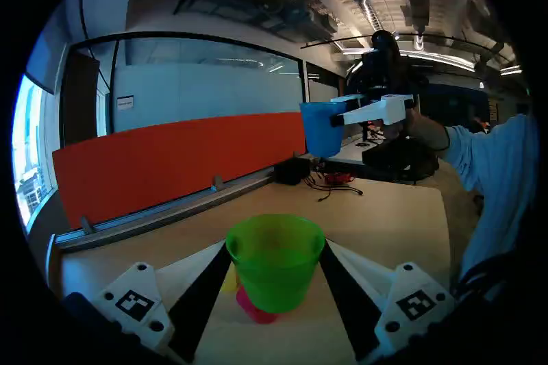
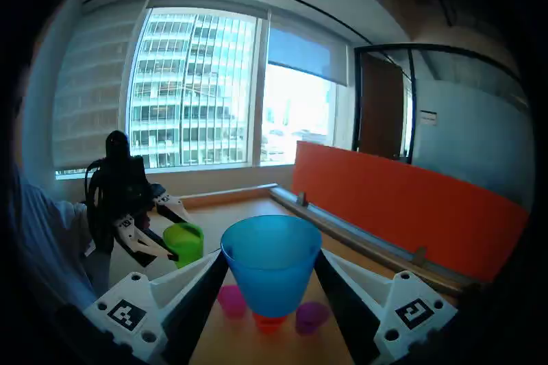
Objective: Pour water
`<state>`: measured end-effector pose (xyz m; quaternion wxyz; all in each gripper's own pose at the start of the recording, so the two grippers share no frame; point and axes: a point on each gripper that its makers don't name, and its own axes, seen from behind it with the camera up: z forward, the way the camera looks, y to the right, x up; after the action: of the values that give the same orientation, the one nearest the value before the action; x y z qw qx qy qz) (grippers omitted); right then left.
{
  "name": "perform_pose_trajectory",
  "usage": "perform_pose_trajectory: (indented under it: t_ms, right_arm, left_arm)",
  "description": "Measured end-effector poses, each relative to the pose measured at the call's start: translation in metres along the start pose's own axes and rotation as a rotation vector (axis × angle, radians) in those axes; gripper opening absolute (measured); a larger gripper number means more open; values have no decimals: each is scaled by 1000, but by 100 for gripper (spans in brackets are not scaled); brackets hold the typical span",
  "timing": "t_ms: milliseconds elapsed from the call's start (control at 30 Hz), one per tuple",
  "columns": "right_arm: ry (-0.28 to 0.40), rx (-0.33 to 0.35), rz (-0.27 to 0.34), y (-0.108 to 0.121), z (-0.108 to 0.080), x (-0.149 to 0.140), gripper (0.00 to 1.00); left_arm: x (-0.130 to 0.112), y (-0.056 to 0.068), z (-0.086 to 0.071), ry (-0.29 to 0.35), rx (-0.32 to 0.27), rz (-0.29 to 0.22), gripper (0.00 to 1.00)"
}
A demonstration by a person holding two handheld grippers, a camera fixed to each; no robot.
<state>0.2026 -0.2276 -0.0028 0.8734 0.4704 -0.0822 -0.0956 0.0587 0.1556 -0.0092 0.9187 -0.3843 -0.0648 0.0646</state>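
The left claw (image 1: 275, 250) is held level and low over the counter (image 1: 383, 221), both fingers pressing the sides of the green cup (image 1: 275, 272), which stands upright between them. The right claw (image 2: 271, 259) grips the blue cup (image 2: 271, 270) in the same way; in the left gripper view it is raised higher, far and to the right, carried by a hand at the end of a light blue sleeve (image 1: 493, 159). Both cups are smooth, translucent plastic and taper toward the base. Small pink (image 2: 231, 300), orange (image 2: 268, 322) and purple (image 2: 312, 317) cups stand on the pale wooden counter beneath the blue cup. An orange partition (image 2: 411, 207) runs along the counter's far edge.
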Motion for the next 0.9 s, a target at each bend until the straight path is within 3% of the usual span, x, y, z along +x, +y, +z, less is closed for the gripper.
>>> perform_pose_trajectory:
  t_ms: [367,900]
  right_arm:
    - [-87,19,-4,-1,3,-44,91]
    - [-192,37,-4,-2,8,-99,91]
  left_arm:
    - [-29,-4,-4,-67,5,-2,87]
    - [-81,3,1,-226,-27,47,87]
